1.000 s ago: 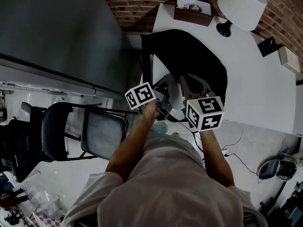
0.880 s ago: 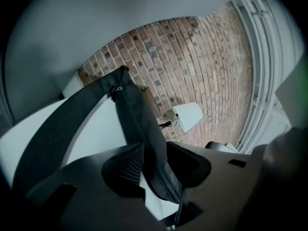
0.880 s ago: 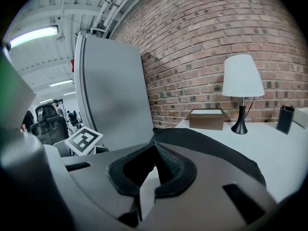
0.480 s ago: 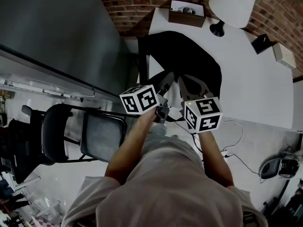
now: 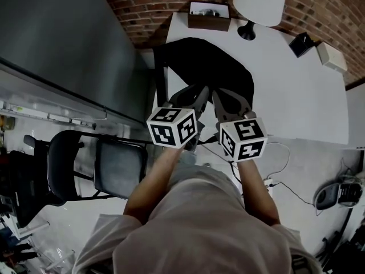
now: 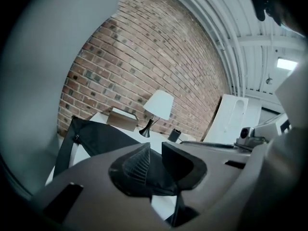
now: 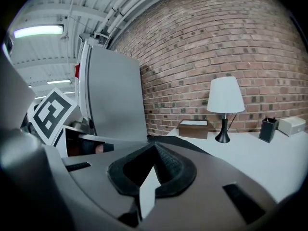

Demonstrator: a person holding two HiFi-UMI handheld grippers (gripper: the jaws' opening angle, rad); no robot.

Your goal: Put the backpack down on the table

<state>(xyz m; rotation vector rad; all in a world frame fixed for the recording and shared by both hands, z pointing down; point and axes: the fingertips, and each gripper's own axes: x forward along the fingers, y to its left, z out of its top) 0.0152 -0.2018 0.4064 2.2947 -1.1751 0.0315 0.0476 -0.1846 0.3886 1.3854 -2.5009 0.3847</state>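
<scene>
The black backpack [image 5: 205,67] lies flat on the white table [image 5: 296,96], with one side hanging over the table's left edge. Both grippers are held side by side above its near edge. My left gripper [image 5: 193,95] is closing, and its pads stand apart with nothing pressed between them. In the left gripper view the backpack [image 6: 96,136] shows beyond the left gripper [image 6: 155,160]. My right gripper [image 5: 229,99] is shut, its pads meeting at the tips on nothing. In the right gripper view the backpack's dark edge [image 7: 178,141] lies just past the right gripper [image 7: 154,150].
A white lamp [image 5: 259,1] and a brown box [image 5: 209,16] stand at the table's far end, with a small black holder [image 5: 301,43] and a white box [image 5: 331,56] at the right. A grey cabinet [image 5: 57,33] is on the left, a black chair [image 5: 117,167] below it. Cables trail on the floor.
Both grippers have risen off the backpack's near edge. The left one has rolled, turning another face of its cube up. The backpack lies still.
</scene>
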